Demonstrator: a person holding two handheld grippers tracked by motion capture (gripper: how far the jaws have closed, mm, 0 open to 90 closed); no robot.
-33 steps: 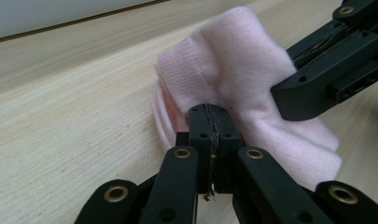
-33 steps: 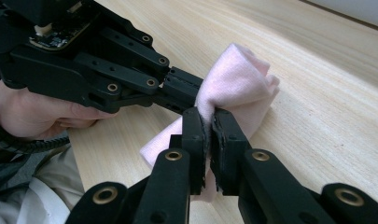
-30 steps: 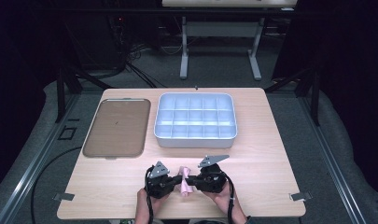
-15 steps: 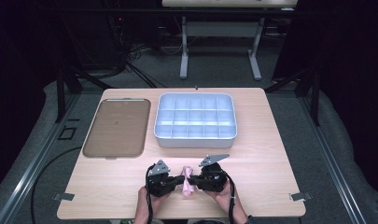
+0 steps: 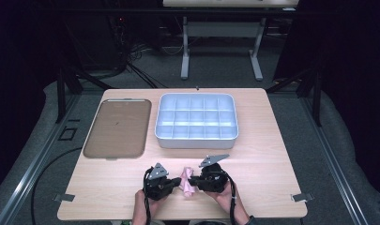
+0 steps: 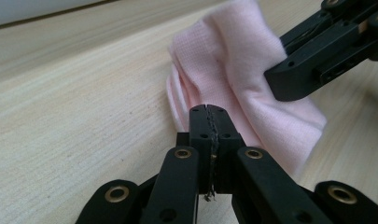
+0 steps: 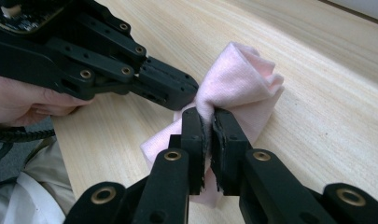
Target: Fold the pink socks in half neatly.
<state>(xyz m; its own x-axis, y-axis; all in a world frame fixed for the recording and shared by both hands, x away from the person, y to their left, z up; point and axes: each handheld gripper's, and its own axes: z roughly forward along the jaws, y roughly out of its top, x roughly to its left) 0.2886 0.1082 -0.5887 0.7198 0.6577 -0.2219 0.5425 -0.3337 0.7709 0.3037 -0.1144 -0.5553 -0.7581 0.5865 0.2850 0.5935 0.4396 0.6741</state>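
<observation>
**A:** Where is the cloth right now?

**B:** From my station I see the pink cloth (image 5: pixel 186 182) bunched up near the front edge of the worktop (image 5: pixel 267 154), right between my two tools. It lies crumpled on the wood, with a fold standing up.

**A:** What is the left hand-held gripper (image 6: pixel 209 122) doing?

**B:** In the left gripper view its jaws are pressed flat together, no gap between them, and the tips sit against the near edge of the cloth. I cannot tell whether any fabric is caught between them.

**A:** And the right hand-held gripper (image 7: pixel 207 122)?

**B:** Its jaws are pinched on a raised fold of the cloth; in the right gripper view I see fabric squeezed between them. The left tool comes in from the upper left there, its tip touching the same bundle from the other side.

**A:** Anything else on the worktop?

**B:** A white compartment tray (image 5: pixel 196 136) stands farther back, and a brown flat tray (image 5: pixel 116 127) lies to its left. Both are well apart from the cloth.
</observation>
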